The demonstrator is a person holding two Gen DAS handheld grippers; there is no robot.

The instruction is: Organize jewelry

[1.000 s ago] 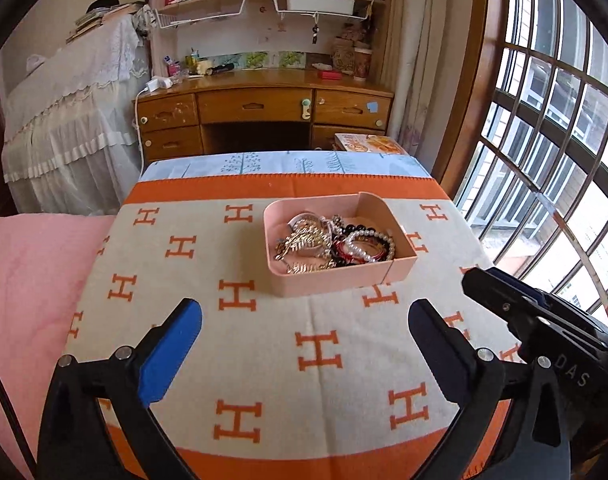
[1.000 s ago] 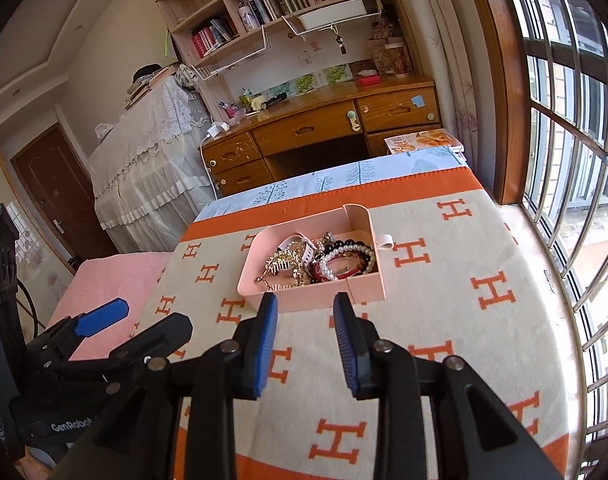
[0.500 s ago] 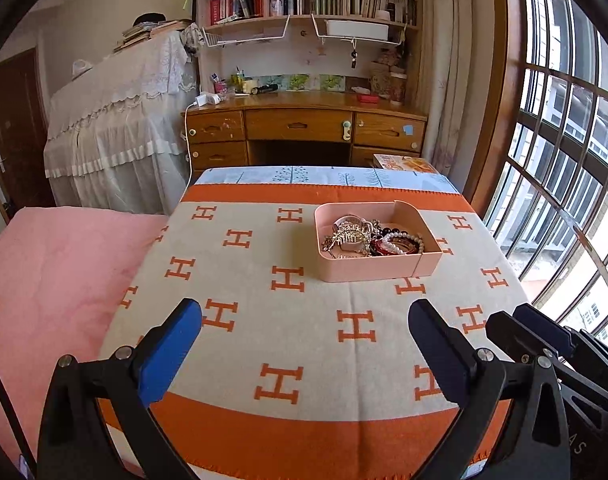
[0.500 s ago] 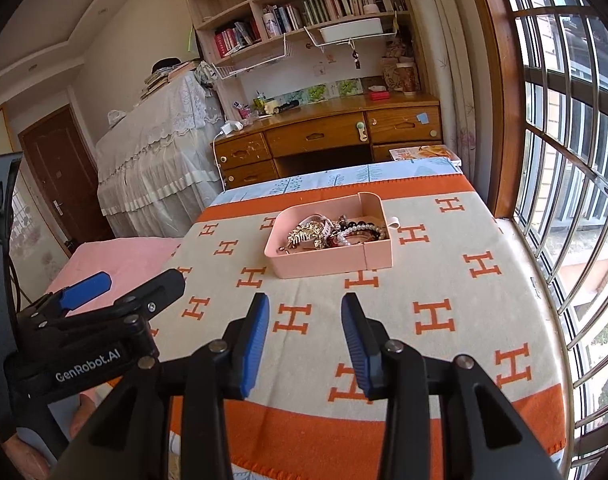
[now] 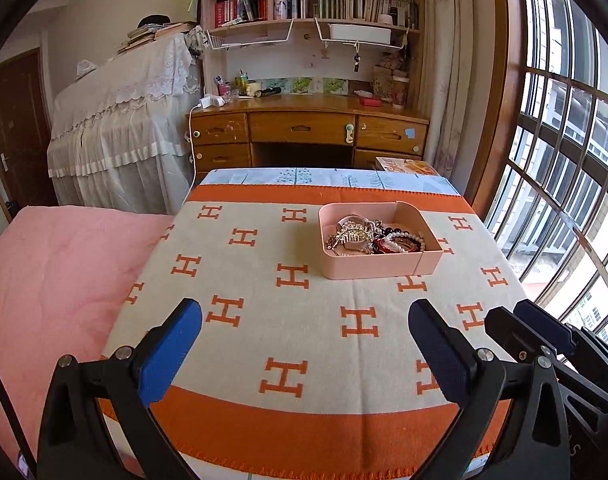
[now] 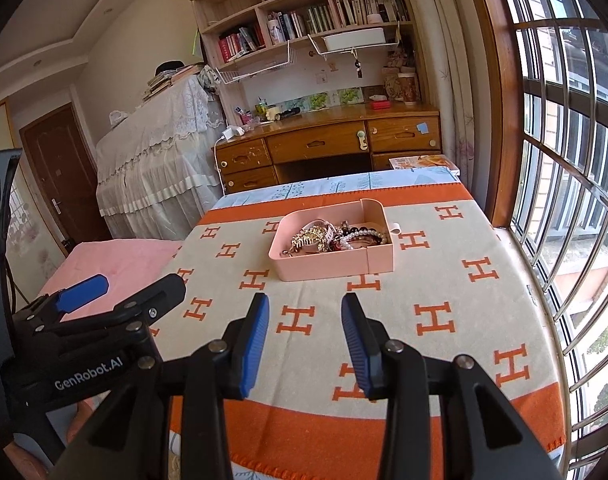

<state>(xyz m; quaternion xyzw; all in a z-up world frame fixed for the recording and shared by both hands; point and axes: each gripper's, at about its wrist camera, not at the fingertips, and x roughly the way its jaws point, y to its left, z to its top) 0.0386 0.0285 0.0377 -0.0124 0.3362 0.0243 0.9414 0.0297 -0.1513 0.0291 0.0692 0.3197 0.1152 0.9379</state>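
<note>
Both grippers, left gripper and right gripper, are hovering open and empty, well short of the pink tray; its tangled jewelry is risking snagged, multi-piece lifts

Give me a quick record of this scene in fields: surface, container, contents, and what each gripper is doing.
surface: beige blanket with orange H pattern and orange border
container: pink rectangular plastic tray, resting on the blanket
contents: tangled heap of jewelry; a gold leaf-shaped piece, a white pearl strand and dark beads can be told apart
left gripper: jaws wide open, empty, short of the tray
right gripper: jaws partly open, nothing between them, short of the tray
contact: neither gripper touches the tray or jewelry
</note>
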